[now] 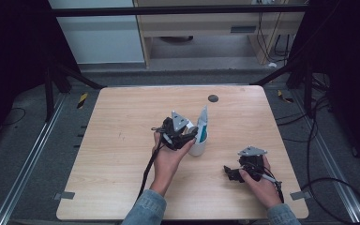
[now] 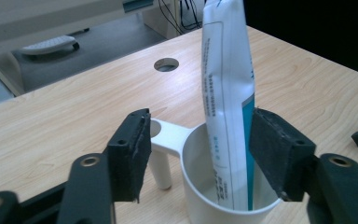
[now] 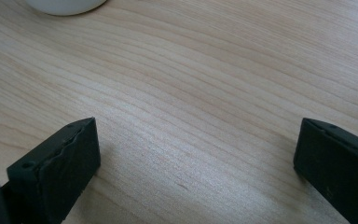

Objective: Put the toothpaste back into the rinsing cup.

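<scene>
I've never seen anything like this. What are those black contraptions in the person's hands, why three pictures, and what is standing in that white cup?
A person holds a black two-jaw clamp in each hand. One picture looks down from above; the other two come from cameras riding on the clamps. On the pale wooden table stands a white plastic cup with a handle, and a white and blue squeeze tube stands upright in it. The left gripper has its jaws open on either side of the tube, gripping nothing. The right gripper rests open over bare wood.
</scene>
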Demonstrator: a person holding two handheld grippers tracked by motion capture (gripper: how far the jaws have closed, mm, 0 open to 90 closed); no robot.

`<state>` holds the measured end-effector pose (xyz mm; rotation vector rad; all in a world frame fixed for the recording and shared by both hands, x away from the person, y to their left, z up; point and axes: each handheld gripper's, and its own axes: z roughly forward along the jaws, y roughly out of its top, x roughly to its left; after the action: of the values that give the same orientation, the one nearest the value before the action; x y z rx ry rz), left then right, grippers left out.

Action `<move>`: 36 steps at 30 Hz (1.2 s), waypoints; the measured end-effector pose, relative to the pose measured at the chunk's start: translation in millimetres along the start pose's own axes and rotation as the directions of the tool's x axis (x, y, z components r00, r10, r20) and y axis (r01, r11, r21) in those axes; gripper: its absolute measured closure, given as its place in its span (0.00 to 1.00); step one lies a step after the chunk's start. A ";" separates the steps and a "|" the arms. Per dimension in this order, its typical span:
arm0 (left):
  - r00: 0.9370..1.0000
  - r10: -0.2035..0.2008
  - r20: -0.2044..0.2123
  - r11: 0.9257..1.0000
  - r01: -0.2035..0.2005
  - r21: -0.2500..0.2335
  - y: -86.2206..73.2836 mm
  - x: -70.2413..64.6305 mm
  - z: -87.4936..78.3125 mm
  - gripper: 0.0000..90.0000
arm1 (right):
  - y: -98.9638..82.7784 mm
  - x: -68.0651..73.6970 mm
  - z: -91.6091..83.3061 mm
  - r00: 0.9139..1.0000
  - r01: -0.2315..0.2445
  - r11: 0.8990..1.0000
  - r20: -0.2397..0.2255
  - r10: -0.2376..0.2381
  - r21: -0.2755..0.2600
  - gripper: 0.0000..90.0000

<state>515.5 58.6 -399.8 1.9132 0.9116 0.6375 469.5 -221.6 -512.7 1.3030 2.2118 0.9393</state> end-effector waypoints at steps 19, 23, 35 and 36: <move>0.999 0.018 -0.036 0.995 -0.014 0.101 -26.8 50.2 -22.7 0.07 | 0.0 0.0 0.0 1.000 0.000 1.000 0.000 0.000 0.000 0.01; 0.998 0.029 -0.050 0.990 -0.022 0.136 -39.9 65.2 -28.2 0.06 | 0.0 0.1 0.0 1.000 0.000 1.000 0.000 0.000 0.000 0.01; 0.995 0.008 -0.102 0.982 0.011 0.186 -71.0 94.4 -34.8 0.07 | 0.0 0.1 0.0 1.000 0.000 1.000 0.000 0.000 0.000 0.01; 0.993 0.003 -0.114 0.980 0.020 0.197 -78.4 99.3 -35.8 0.07 | 0.0 0.1 0.0 1.000 -0.001 1.000 0.000 0.001 0.000 0.01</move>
<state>522.1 181.7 -445.4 2.0643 1.0902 0.6776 469.4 -221.5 -512.7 1.3038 2.2113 0.9391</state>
